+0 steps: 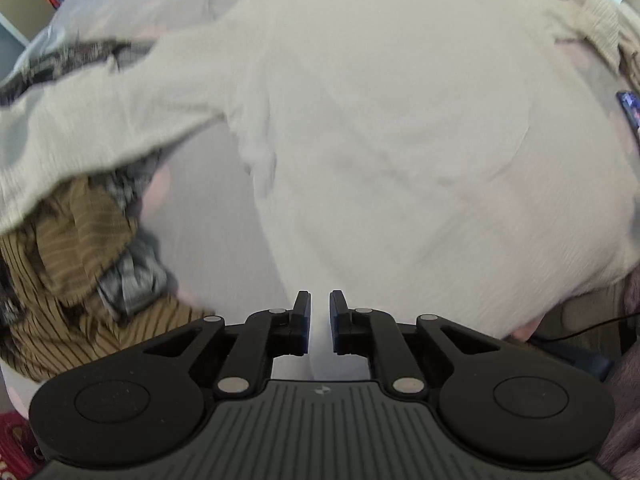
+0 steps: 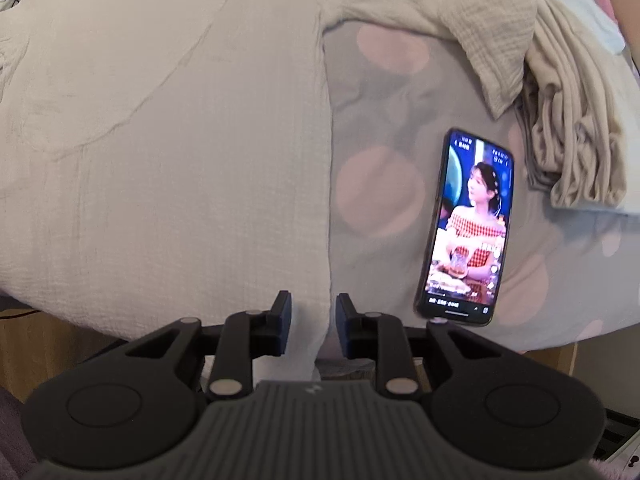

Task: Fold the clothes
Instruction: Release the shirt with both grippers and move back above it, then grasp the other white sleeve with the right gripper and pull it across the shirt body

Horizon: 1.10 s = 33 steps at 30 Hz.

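Note:
A cream long-sleeved crinkle shirt [image 1: 380, 128] lies spread flat on the bed, one sleeve stretched out to the left. My left gripper [image 1: 319, 308] is at the shirt's near hem, its jaws nearly closed with a fold of the cream fabric between them. In the right wrist view the same shirt [image 2: 168, 152] fills the left half. My right gripper [image 2: 310, 308] sits at the shirt's near right corner, jaws narrowly apart with the hem edge between them.
A lit phone [image 2: 466, 224] lies on the grey, pink-dotted bedsheet [image 2: 380, 184] right of the shirt. A beige cloth pile [image 2: 568, 120] lies at the far right. A brown striped garment [image 1: 68, 280] and a patterned one are heaped at the left.

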### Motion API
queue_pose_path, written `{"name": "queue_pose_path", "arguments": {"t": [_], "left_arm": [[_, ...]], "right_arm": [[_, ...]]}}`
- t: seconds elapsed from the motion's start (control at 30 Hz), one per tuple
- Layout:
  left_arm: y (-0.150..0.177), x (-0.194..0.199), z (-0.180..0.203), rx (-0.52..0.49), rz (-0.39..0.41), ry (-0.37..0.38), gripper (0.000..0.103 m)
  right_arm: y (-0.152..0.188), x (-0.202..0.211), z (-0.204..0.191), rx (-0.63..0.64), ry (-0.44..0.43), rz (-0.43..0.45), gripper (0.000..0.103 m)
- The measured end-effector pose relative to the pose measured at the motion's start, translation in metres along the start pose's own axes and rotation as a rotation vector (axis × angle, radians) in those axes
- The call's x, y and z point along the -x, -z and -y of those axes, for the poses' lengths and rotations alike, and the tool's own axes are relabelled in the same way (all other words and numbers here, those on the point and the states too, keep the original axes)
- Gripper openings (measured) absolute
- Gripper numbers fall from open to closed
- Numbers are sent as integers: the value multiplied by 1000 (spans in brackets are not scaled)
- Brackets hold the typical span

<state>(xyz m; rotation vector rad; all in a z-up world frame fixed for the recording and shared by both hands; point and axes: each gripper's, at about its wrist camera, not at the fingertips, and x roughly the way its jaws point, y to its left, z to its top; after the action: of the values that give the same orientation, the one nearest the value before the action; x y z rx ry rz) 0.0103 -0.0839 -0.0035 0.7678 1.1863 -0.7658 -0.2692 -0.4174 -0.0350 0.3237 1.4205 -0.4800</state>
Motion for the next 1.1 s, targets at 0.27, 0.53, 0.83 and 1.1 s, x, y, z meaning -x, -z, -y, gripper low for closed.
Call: {"name": "queue_pose_path", "arguments": {"t": [0.27, 0.53, 0.83, 1.1], "left_arm": [[-21, 20, 0, 64, 95, -19, 12], [-75, 28, -11, 145, 189, -14, 13], [-126, -20, -21, 214, 191, 17, 17], [-135, -70, -19, 149, 90, -20, 17]], "right_arm": [[-42, 41, 0, 44, 21, 106, 28], [-95, 66, 43, -61, 40, 273, 28], [-137, 28, 124, -328, 47, 362, 39], [-180, -40, 151, -486, 26, 320, 42]]}}
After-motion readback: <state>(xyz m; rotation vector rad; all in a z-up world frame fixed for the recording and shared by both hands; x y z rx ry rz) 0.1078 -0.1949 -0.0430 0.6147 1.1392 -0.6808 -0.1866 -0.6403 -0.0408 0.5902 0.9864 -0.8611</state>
